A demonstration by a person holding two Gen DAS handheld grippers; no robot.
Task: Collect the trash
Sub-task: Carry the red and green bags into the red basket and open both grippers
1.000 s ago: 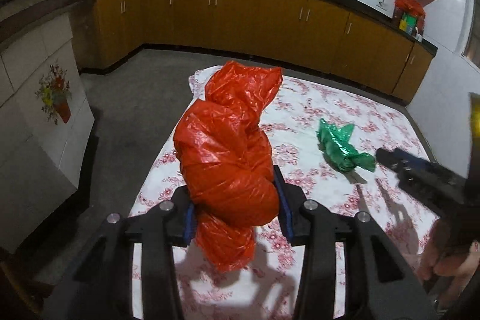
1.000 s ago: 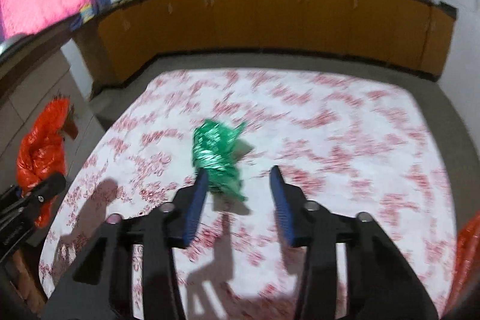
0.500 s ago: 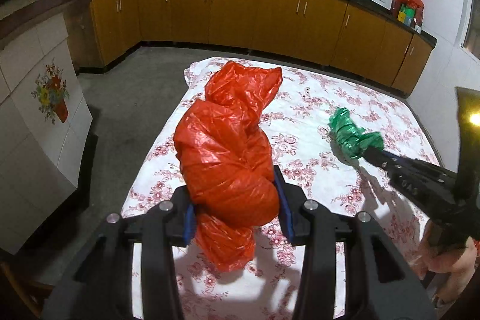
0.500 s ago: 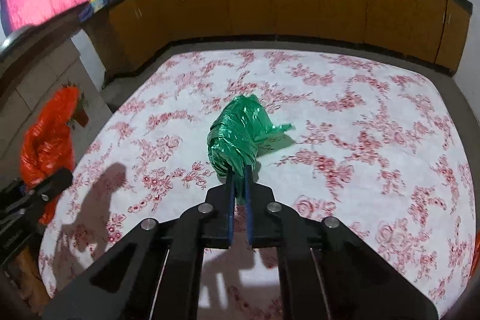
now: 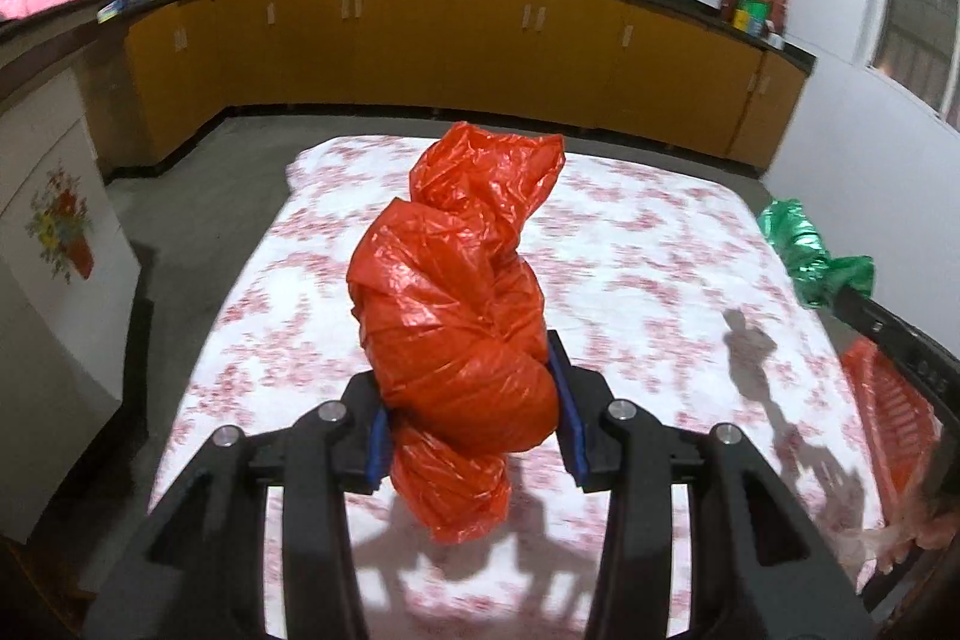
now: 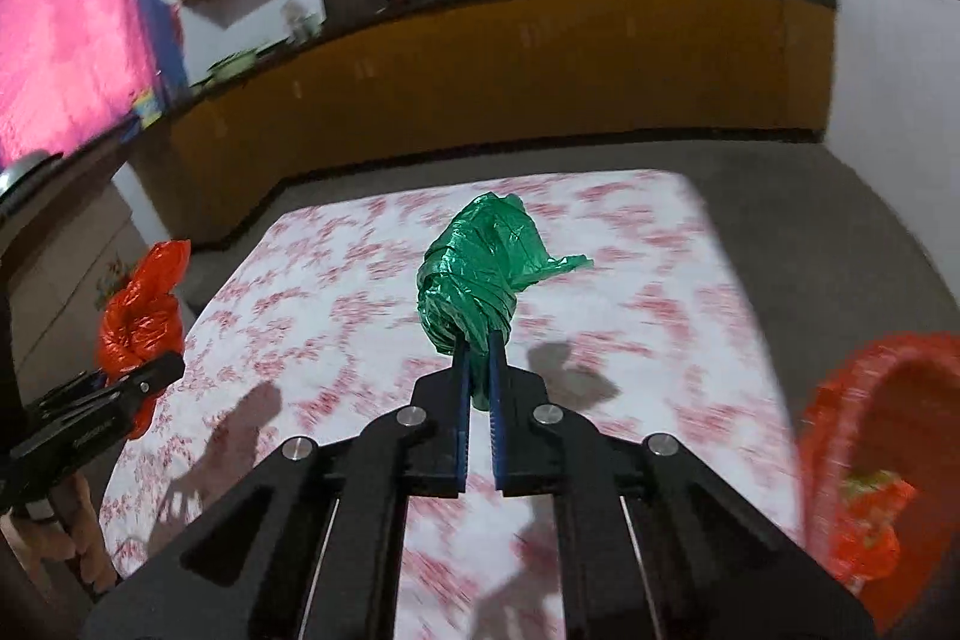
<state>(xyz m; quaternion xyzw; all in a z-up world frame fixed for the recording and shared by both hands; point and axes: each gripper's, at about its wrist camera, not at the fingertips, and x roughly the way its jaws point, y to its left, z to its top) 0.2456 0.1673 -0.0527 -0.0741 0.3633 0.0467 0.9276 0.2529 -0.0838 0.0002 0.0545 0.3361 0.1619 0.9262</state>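
Left gripper (image 5: 471,415) was clamped on a knotted red plastic bag (image 5: 456,316), blue pads pressing its lower bulge from both sides. The bag stood upright between the jaws, its loose tail hanging below them, clear of the floral tablecloth (image 5: 630,232).

Right gripper (image 6: 478,340) was closed tight on the tail of a crumpled green plastic bag (image 6: 477,268); the jaws were nearly together with only thin film between the pads. The bundle stuck out beyond the fingertips toward 12 o'clock, lifted off the cloth, with its shadow on the cloth below, toward 4 o'clock.

In the left wrist view the green bag sat at 3 o'clock on the tip of the right gripper. In the right wrist view the red bag showed at 9 o'clock, held by the left gripper.

A red plastic basket (image 6: 852,436) sat at 4 o'clock in the right wrist view, at the table's right edge, with something red inside it. Whether it touched the table could not be told.

Yellow kitchen cabinets (image 5: 480,40) ran along the far wall.
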